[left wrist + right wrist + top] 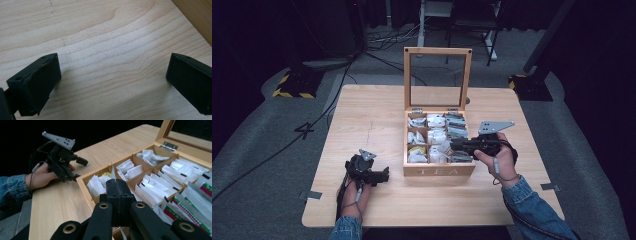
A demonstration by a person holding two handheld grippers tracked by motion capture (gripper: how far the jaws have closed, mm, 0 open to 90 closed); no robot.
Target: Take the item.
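Though papery, flat white sachets [130,171]

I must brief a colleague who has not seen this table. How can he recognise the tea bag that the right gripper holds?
Find the wooden tea box with its raised lid. Above its front compartments the right gripper is shut on one white tea bag. It stands lifted on edge, while the other sachets lie packed in their compartments.

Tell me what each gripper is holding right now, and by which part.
The right gripper is shut on a white tea bag packet, pinching its lower part above the tea box. The left gripper stands open over the table, holding nothing.
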